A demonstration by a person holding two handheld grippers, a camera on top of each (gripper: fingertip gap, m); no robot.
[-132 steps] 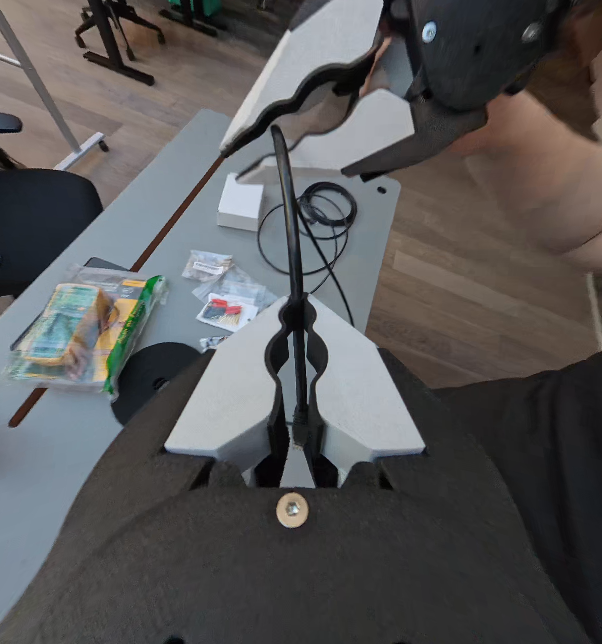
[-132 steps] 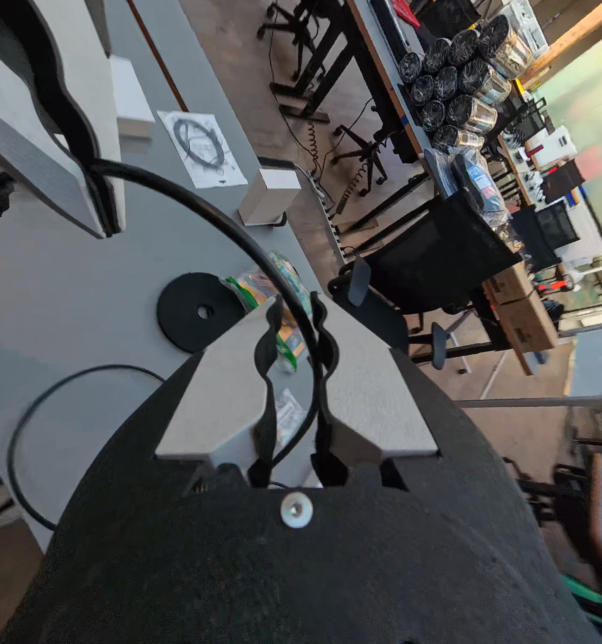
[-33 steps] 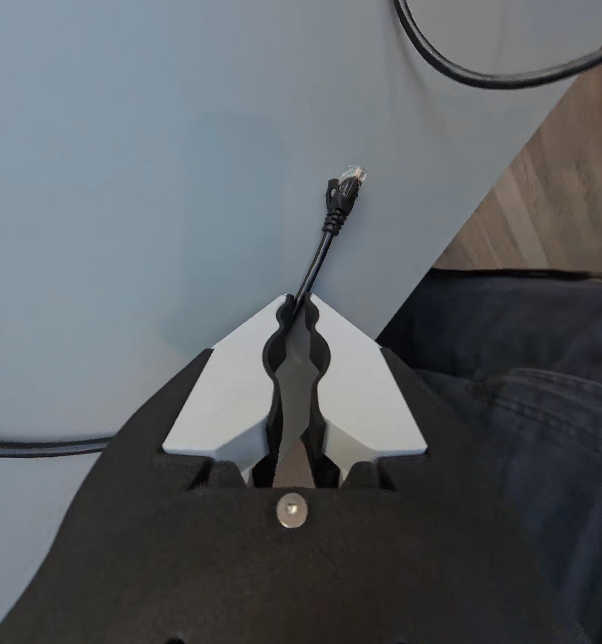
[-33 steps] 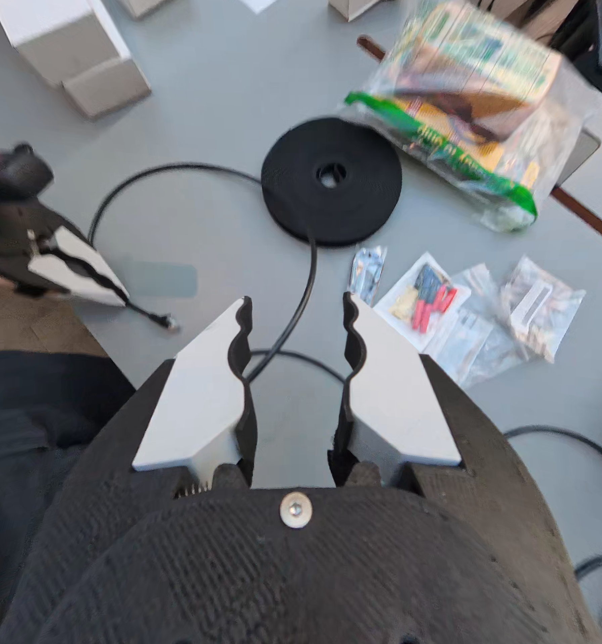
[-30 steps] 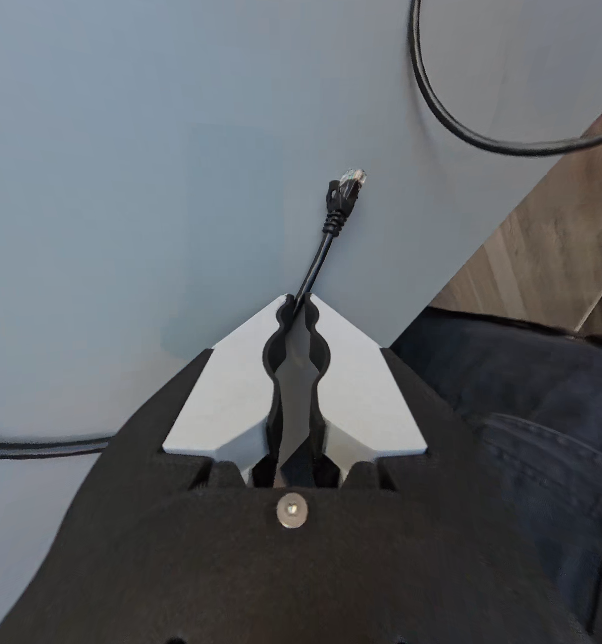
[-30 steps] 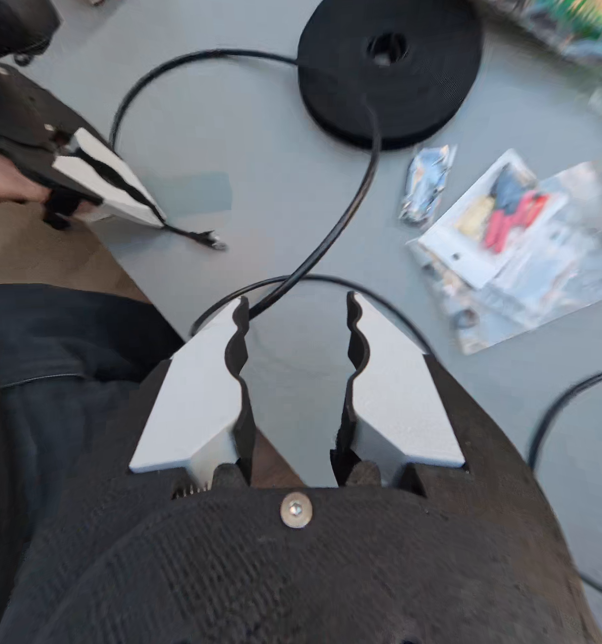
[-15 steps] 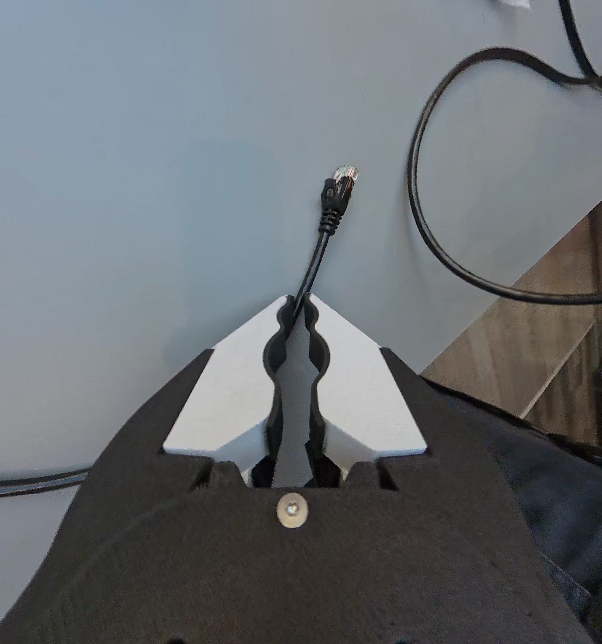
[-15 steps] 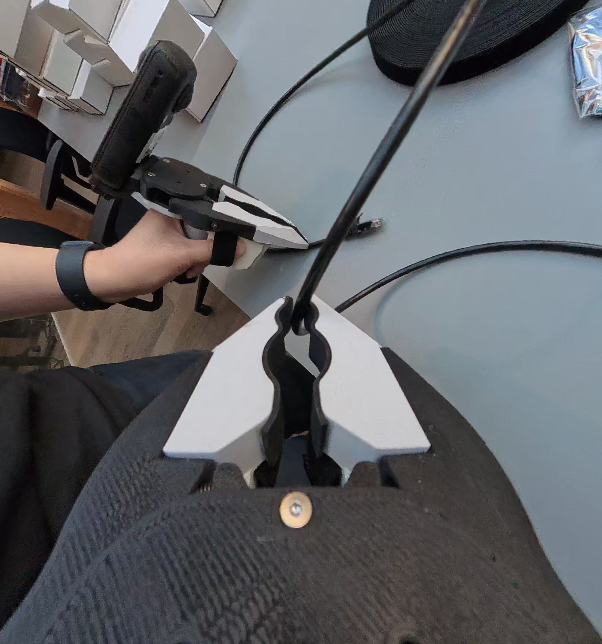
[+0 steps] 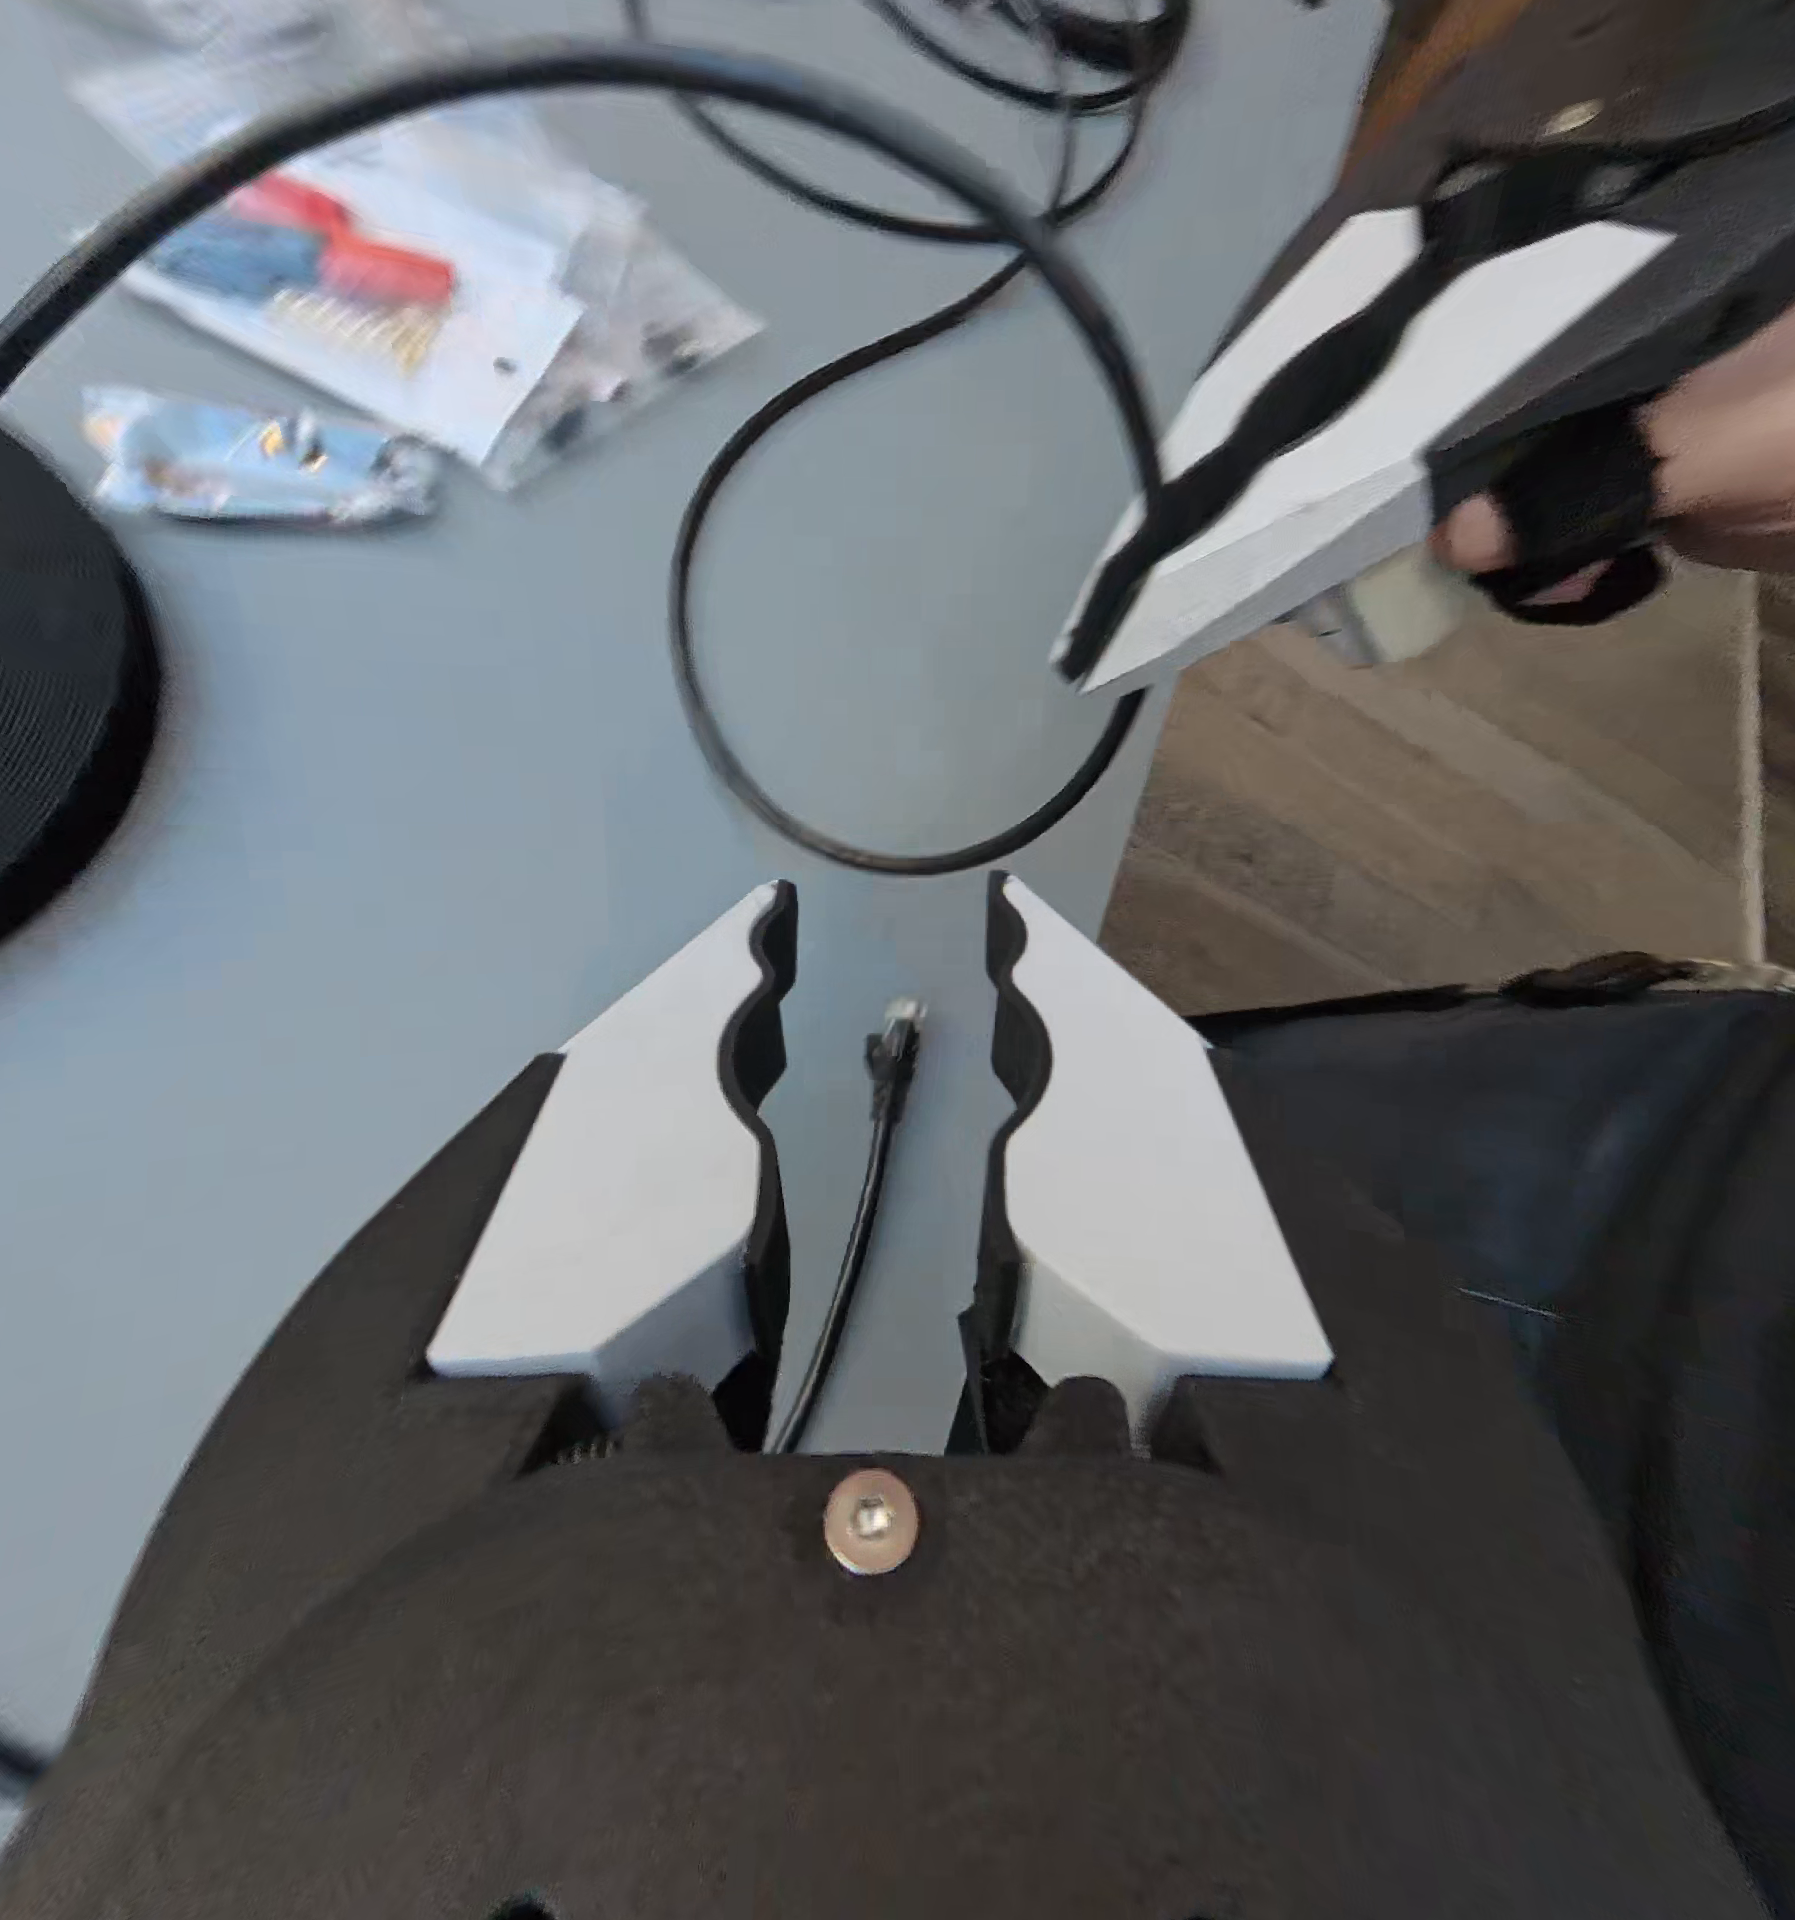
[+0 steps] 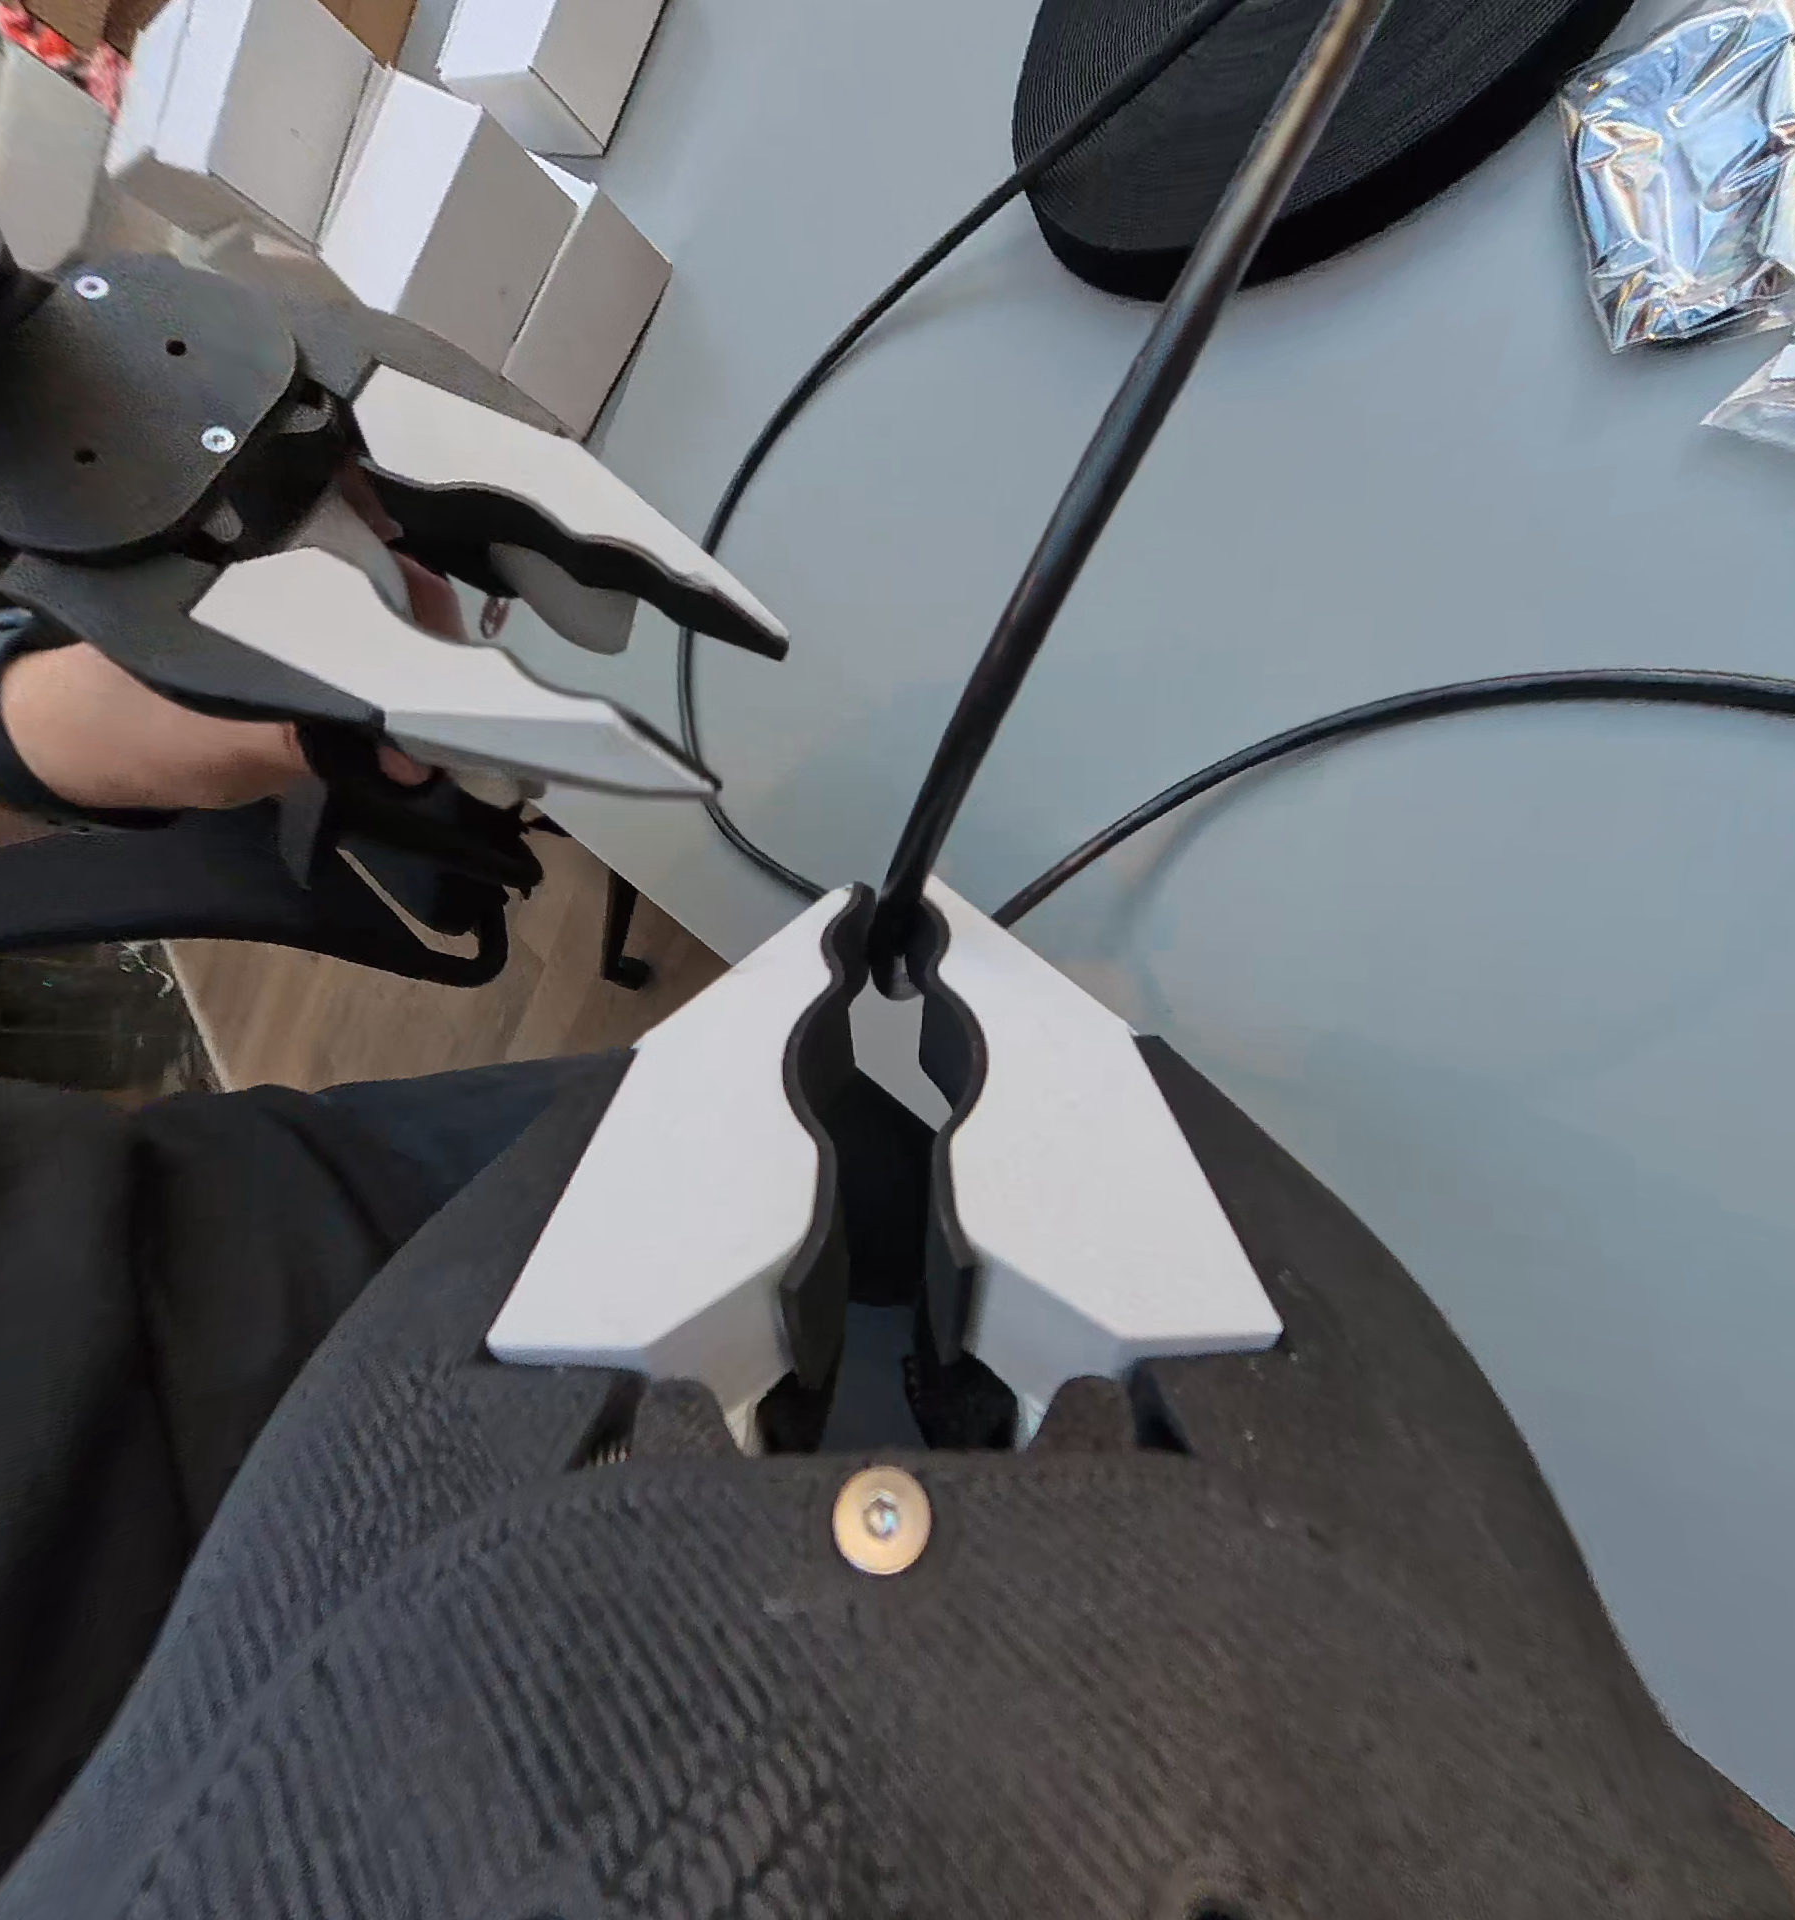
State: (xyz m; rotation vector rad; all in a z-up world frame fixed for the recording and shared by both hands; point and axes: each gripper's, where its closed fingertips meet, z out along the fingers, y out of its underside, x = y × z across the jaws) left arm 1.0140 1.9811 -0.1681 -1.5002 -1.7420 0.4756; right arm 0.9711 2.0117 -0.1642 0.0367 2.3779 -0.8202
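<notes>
Black cable (image 10: 1080,499) loops over the grey table (image 9: 353,727). Right gripper (image 10: 888,925), angled down, clamps it at the fingertips. Left gripper (image 9: 888,914) is spread wide above the loose plug (image 9: 895,1029), gripping nothing. Only the right wrist view shows white boxes (image 10: 477,208).

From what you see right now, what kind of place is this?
Probably an electronics workshop or lab. A grey table carries a black cable, small bags of connectors, a black tape roll and white boxes.
</notes>
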